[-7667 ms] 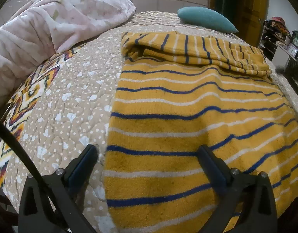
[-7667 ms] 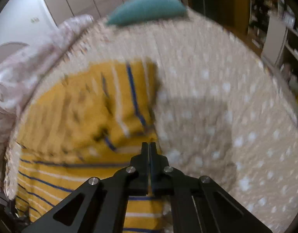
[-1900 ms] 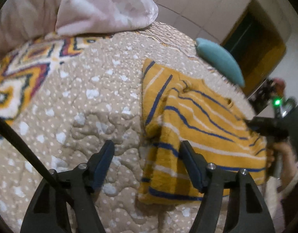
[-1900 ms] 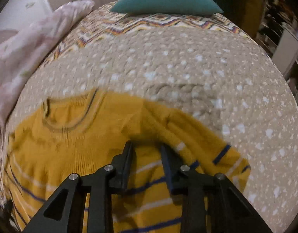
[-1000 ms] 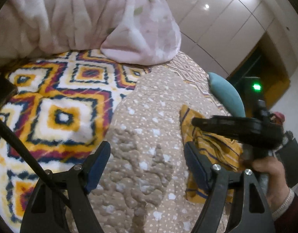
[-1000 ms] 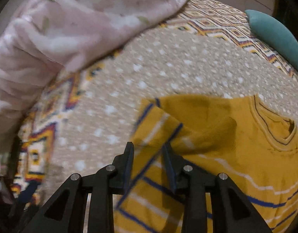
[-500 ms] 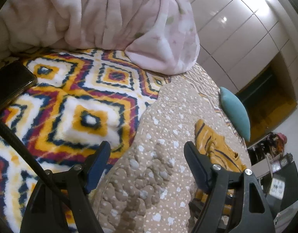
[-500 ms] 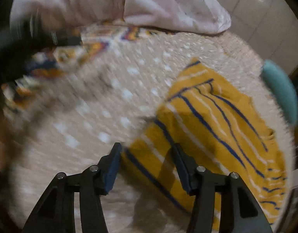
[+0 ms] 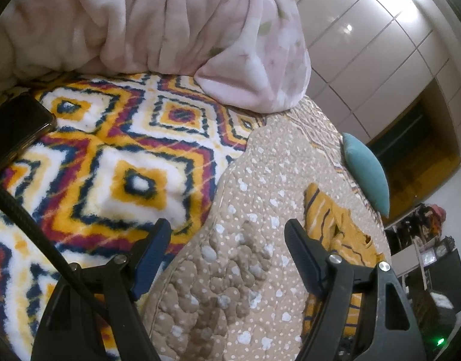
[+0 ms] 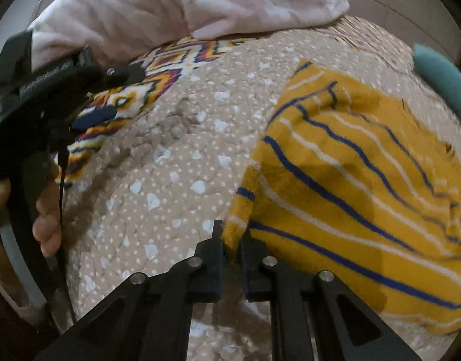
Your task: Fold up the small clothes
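Observation:
A yellow sweater [image 10: 365, 168] with blue and white stripes lies partly folded on the beige dotted quilt [image 10: 182, 156]. My right gripper [image 10: 232, 237] is shut on the sweater's near left corner. In the left wrist view the sweater [image 9: 335, 225] lies to the right, partly behind my right finger. My left gripper [image 9: 227, 240] is open and empty above the quilt [image 9: 245, 270], left of the sweater. It also shows in the right wrist view [image 10: 89, 90], held by a hand.
A pink blanket [image 9: 158, 21] is piled at the far left over a colourful diamond-patterned cover [image 9: 110, 162]. A dark phone [image 9: 14, 126] lies on that cover. A teal pillow [image 9: 365, 171] sits beyond the sweater. Shelves [image 9: 425, 252] stand past the bed.
My right gripper has closed on the sweater's corner; half a second ago its jaws were apart over that edge. My left gripper stays open and has barely moved.

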Available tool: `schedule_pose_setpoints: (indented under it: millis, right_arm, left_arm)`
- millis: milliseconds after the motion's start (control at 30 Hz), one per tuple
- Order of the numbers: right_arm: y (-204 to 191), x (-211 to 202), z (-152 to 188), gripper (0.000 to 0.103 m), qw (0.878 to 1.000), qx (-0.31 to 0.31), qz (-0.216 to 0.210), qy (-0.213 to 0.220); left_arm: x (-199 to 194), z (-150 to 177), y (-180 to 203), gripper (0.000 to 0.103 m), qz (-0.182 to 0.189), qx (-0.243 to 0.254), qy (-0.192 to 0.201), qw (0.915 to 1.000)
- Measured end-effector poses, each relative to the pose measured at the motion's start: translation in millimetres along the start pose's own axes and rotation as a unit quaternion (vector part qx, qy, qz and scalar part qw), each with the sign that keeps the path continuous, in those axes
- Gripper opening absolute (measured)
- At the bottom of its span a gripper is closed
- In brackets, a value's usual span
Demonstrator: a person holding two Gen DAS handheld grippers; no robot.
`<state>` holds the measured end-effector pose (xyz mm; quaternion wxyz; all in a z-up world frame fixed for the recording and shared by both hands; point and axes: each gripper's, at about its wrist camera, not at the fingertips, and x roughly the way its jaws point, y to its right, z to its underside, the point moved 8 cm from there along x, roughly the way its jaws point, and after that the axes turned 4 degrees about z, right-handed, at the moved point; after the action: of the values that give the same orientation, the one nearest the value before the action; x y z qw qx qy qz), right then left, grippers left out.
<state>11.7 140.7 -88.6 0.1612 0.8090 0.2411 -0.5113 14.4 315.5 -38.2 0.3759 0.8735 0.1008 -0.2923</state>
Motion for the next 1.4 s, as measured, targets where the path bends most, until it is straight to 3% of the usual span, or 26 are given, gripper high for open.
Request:
schedule_pose_setpoints:
  millis: [267, 333, 400, 600, 667, 867, 1000, 1100, 1167, 1300, 1400]
  right_arm:
    - [0.3, -36.2, 8.3, 0.016, 1.000, -0.004, -0.004, 0.027]
    - [4.7, -42.5, 13.7, 0.024, 0.999, 0.007, -0.008, 0.031]
    - [14.2, -49.1, 17.9, 0.032, 0.999, 0.018, 0.000, 0.038]
    - [58.5, -64.5, 31.6, 0.033, 0.997, 0.057, 0.036, 0.049]
    - [87.6, -71.1, 40.3, 0.038, 0.993, 0.087, 0.057, 0.051]
    - [193.8, -109.3, 87.8, 0.048, 0.968, 0.202, 0.132, 0.063]
    - [269.9, -145.9, 124.3, 0.057, 0.936, 0.299, 0.160, 0.093]
    - [312.2, -155.1, 140.4, 0.063, 0.913, 0.367, 0.136, 0.114]
    - [328.9, -148.2, 144.4, 0.064, 0.904, 0.395, 0.109, 0.119]
    - [352.6, -121.5, 148.9, 0.065, 0.887, 0.442, 0.065, 0.116]
    - [363.3, -115.3, 153.0, 0.066, 0.881, 0.450, 0.078, 0.123]
  left_arm:
    - [1.5, 2.2, 1.8, 0.077, 0.000, 0.004, -0.004, 1.0000]
    - [1.8, 3.5, 4.0, 0.077, 0.000, 0.008, -0.005, 1.0000]
    - [2.8, 5.3, 6.1, 0.077, 0.002, 0.010, -0.008, 0.9999]
    - [1.9, 12.8, 24.7, 0.077, 0.013, 0.034, -0.013, 0.9992]
    - [1.2, 19.7, 39.7, 0.077, 0.028, 0.052, -0.019, 0.9980]
    - [9.2, 59.6, 93.9, 0.078, 0.056, 0.140, -0.050, 0.9872]
    - [23.5, 93.3, 121.5, 0.078, 0.058, 0.199, -0.078, 0.9751]
    - [38.8, 115.3, 128.3, 0.078, 0.040, 0.229, -0.103, 0.9672]
    - [46.8, 121.8, 124.8, 0.078, 0.026, 0.232, -0.115, 0.9655]
    - [48.7, 116.2, 117.4, 0.078, 0.045, 0.197, -0.118, 0.9723]
    - [48.7, 114.8, 115.0, 0.078, 0.052, 0.187, -0.119, 0.9738]
